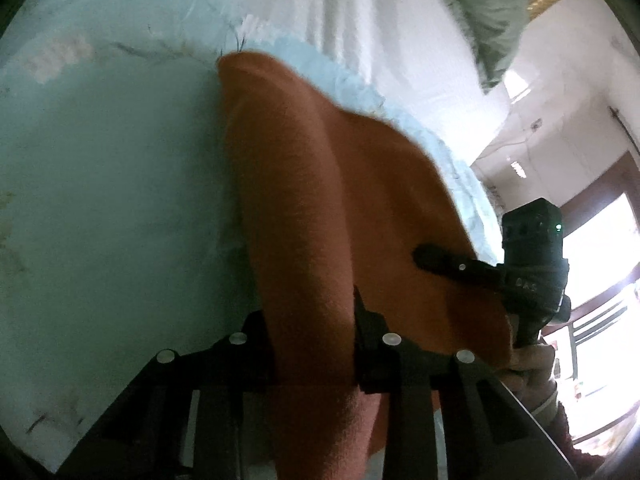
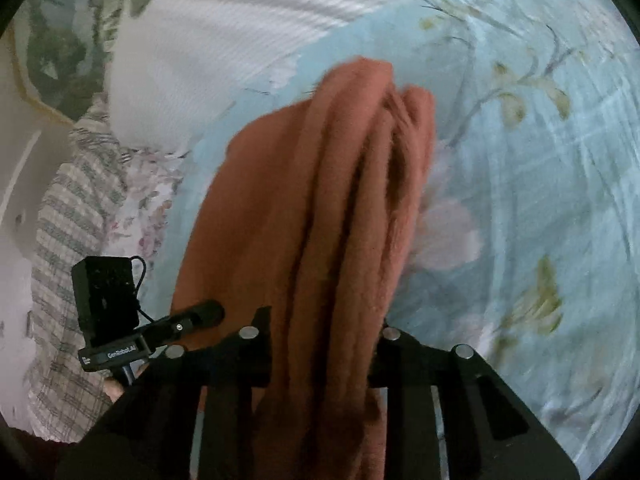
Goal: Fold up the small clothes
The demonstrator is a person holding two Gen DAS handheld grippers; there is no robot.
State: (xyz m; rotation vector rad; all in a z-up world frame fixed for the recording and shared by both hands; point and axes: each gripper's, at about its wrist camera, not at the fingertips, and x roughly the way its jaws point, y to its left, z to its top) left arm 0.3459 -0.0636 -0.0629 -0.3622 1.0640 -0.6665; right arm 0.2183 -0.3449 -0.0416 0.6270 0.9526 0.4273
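A rust-orange fuzzy garment (image 1: pixel 320 208) hangs lifted above a light-blue floral bedsheet (image 1: pixel 100 180). My left gripper (image 1: pixel 316 344) is shut on one end of it, the cloth bunched between the fingers. My right gripper (image 2: pixel 324 344) is shut on the other end, where the garment (image 2: pixel 320 200) hangs in several thick folds. The right gripper also shows in the left wrist view (image 1: pixel 440 262), pinching the garment's edge. The left gripper shows in the right wrist view (image 2: pixel 200 316) at the cloth's left edge.
A white ribbed blanket (image 2: pixel 224 48) lies at the far side of the bedsheet (image 2: pixel 540 200). A grey plaid cloth (image 2: pixel 68 240) lies at the left. A bright window and wooden frame (image 1: pixel 600 260) stand at the right of the left wrist view.
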